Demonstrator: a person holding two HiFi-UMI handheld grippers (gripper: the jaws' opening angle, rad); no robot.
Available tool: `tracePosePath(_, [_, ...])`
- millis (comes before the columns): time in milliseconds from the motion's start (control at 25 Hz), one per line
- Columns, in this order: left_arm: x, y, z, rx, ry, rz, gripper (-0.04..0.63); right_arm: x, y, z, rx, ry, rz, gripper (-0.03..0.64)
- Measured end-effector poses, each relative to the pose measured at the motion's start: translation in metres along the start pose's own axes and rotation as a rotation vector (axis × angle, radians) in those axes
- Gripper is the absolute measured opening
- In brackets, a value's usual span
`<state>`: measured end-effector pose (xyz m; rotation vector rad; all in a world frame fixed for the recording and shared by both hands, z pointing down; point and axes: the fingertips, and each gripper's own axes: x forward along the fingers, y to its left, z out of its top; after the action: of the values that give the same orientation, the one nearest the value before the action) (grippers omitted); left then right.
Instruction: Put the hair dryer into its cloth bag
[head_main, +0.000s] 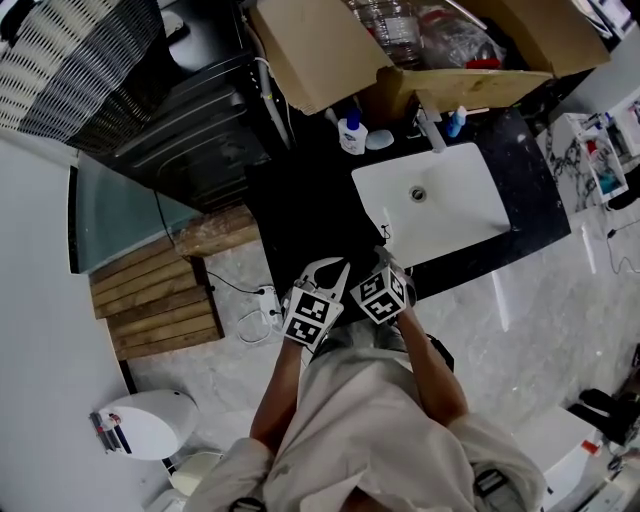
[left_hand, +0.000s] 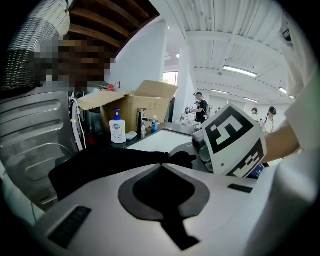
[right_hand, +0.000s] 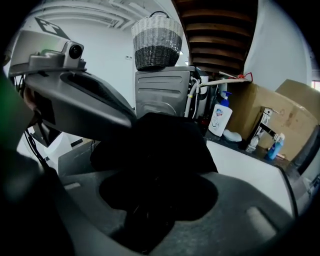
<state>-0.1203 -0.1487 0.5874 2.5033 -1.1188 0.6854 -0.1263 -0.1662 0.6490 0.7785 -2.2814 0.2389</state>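
Observation:
The black cloth bag (head_main: 300, 205) lies on the dark counter, left of the sink. Both grippers are at its near edge. My right gripper (head_main: 386, 258) is shut on the bag, and black cloth (right_hand: 155, 145) fills the space between its jaws. My left gripper (head_main: 334, 270) is shut too. The bag's cloth (left_hand: 100, 167) lies right at the left gripper's tips, and I cannot tell whether a hem is pinched there. In the left gripper view the right gripper's marker cube (left_hand: 235, 142) is close at the right. No hair dryer shows in any view.
A white sink (head_main: 430, 200) with a tap is set in the counter to the right. A soap bottle (head_main: 352, 133) and an open cardboard box (head_main: 420, 50) stand behind. A dark machine (head_main: 190, 130) carries a woven basket (right_hand: 157, 42). A power strip (head_main: 270, 302) lies on the floor.

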Motion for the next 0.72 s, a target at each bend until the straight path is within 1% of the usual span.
tracePosePath(200, [0.001,-0.001,-0.008,-0.011,0.01,0.003,0.006,0.0,0.003,0.0,-0.008,-0.021,-0.006,0.179])
tracePosePath(360, [0.002,-0.001,-0.009,-0.011,0.015,0.008,0.006,-0.006,0.003,0.0,-0.024,-0.024,0.004,0.189])
tracePosePath(720, [0.002,-0.002,-0.009,-0.005,0.02,0.015,0.006,-0.028,0.004,-0.003,-0.028,-0.048,-0.01,0.193])
